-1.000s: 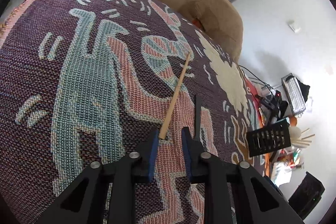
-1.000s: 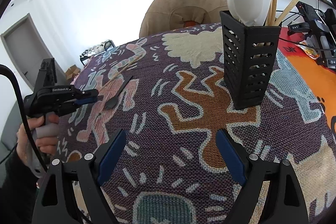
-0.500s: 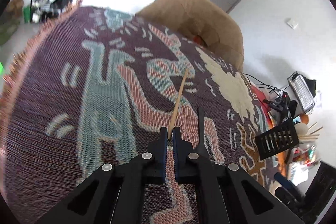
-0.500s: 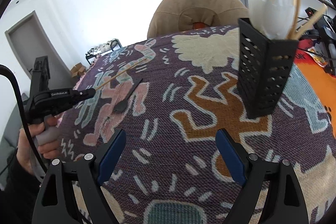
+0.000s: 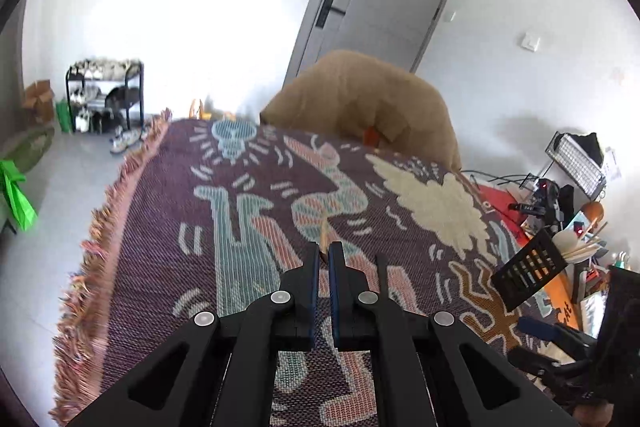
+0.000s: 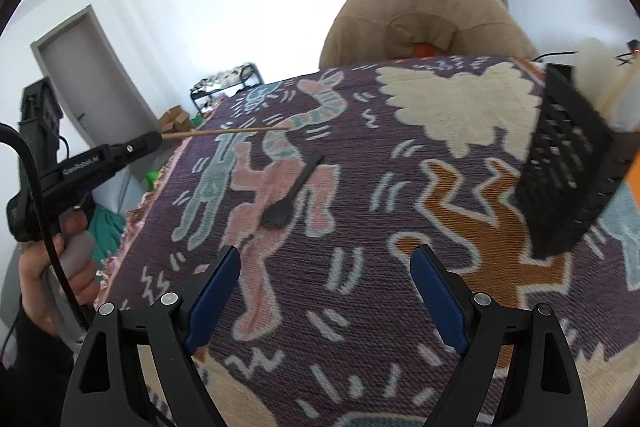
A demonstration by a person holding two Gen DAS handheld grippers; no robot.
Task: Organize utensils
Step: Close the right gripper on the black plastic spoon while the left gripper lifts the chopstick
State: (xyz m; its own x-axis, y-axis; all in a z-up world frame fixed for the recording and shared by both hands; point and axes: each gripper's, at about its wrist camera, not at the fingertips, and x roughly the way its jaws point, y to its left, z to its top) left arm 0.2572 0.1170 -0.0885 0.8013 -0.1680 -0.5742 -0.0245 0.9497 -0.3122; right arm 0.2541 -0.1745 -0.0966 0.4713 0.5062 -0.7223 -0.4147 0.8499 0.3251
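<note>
Woven blanket (image 6: 400,211) with bright figures covers the table, a tan chair (image 6: 424,23) behind it; the stick (image 6: 228,131) is off the cloth, nearly level, pinched at one end by the left gripper (image 5: 324,254), jaws together on it; the black fork (image 6: 292,193) lies flat on the blanket just below the stick, untouched; the holder (image 6: 568,167), black and slotted, stands at the right with pale utensils already in it; the right gripper (image 6: 325,289) hangs low over the cloth, jaws wide apart, holding nothing. By my reckoning the job is well along; some pieces are filed, one is in hand, the fork is left. The right view gives the stick's whole length and the fork's head; the left view shows only the stick's tip past its jaws, plus the holder (image 5: 528,267) well off to the right.
</note>
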